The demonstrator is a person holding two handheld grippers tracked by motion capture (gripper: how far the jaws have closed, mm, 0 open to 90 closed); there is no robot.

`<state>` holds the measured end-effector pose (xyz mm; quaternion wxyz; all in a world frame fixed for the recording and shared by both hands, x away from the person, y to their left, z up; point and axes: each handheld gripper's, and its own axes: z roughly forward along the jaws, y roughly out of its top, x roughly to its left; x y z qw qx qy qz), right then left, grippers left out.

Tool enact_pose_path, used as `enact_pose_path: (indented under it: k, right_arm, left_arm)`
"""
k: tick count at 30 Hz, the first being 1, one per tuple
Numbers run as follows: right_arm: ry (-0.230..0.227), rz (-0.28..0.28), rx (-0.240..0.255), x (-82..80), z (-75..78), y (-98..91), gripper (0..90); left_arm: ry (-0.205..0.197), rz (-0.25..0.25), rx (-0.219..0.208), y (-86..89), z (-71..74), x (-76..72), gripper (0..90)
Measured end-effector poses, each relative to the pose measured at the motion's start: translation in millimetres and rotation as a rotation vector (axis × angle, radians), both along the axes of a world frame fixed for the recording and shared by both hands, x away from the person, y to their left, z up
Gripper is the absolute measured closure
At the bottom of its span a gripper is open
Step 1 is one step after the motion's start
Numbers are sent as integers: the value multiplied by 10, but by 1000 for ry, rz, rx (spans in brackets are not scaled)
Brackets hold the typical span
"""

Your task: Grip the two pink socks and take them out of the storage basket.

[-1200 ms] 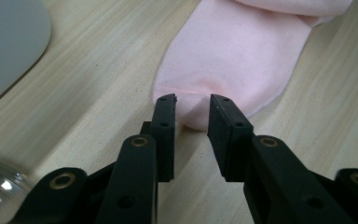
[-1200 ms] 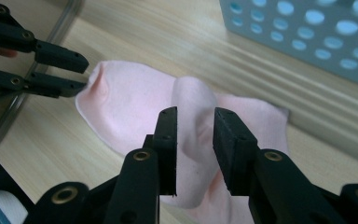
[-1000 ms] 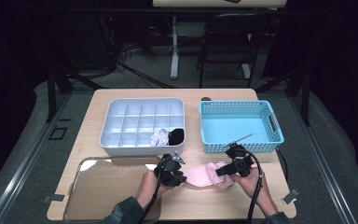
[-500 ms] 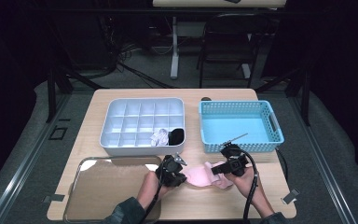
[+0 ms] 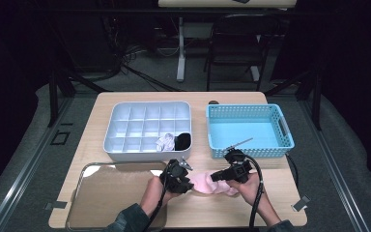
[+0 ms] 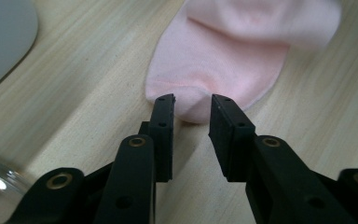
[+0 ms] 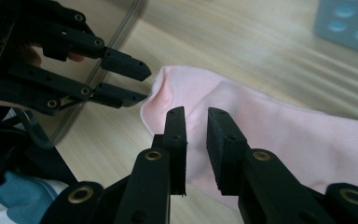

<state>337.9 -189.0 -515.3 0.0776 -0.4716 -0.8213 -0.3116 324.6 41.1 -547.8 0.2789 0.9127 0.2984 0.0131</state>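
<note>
My left claw [image 6: 192, 105] sits at one end of the pink sock [image 6: 233, 51], jaws just reopened, slightly apart, gripping nothing; my right claw [image 7: 196, 119] likewise hovers parted over its middle (probably to fold it); soft, pale and rumpled, it lies flat on the tabletop [image 5: 280, 208].

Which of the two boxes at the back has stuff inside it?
The white divided tray, left of the blue basket. Two of its front compartments hold a whitish bundle and a black bundle; the basket looks bare.
</note>
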Motion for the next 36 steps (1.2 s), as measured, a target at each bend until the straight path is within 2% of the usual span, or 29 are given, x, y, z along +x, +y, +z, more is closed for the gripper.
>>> enact_pose_path:
  k: [1,3,5,7,10,11,12,14,15,18,20,23,24,28,29,30,34,36]
  right_arm:
    - [-10,10,-5,9,27,-35,766]
    - [-33,-21,-3,9,68,-97,752]
    - [-58,-61,-23,13,92,-174,741]
    - [-70,-92,-69,21,98,-244,721]
    - [-82,-117,-88,28,89,-322,707]
    - [-91,-144,-120,32,85,-384,692]
    - [-92,-147,-127,36,82,-408,689]
    - [-96,-164,-168,44,76,-455,687]
    - [-96,-164,-168,44,76,-455,687]
    - [-82,-185,-224,75,11,-509,685]
    - [-48,-169,-257,96,-40,-518,681]
    - [-27,-156,-299,124,-113,-518,682]
    - [-26,-154,-321,139,-139,-520,680]
    - [7,-147,-326,159,-202,-505,678]
    - [10,-139,-340,162,-216,-499,684]
    - [18,-132,-342,162,-228,-488,700]
    - [30,-119,-348,159,-261,-450,784]
    - [14,-119,-358,152,-269,-434,818]
  left_arm:
    - [-1,-1,-1,6,14,0,696]
    - [-6,0,-10,15,38,-6,670]
    - [-10,0,-18,13,62,-20,653]
    - [-9,-5,-27,10,92,-29,629]
    - [-7,-12,-42,7,126,-40,607]
    - [-15,-11,-56,-9,161,-57,591]
    - [-15,-11,-56,-9,161,-57,583]
    - [-21,-15,-87,-63,205,-93,565]
    - [-21,-15,-87,-63,205,-93,547]
    - [-33,-33,-84,-222,206,-132,513]
    - [-41,-35,-60,-296,169,-136,496]
    - [-36,-31,-40,-332,119,-120,490]
    - [-44,-25,-20,-337,85,-116,491]
    - [-41,-11,-8,-310,58,-102,515]
    - [-41,-11,-8,-310,58,-102,532]
    - [-45,-6,1,-299,43,-95,553]
    - [-44,4,-13,-273,21,-87,652]
    - [-49,3,-13,-264,17,-84,710]
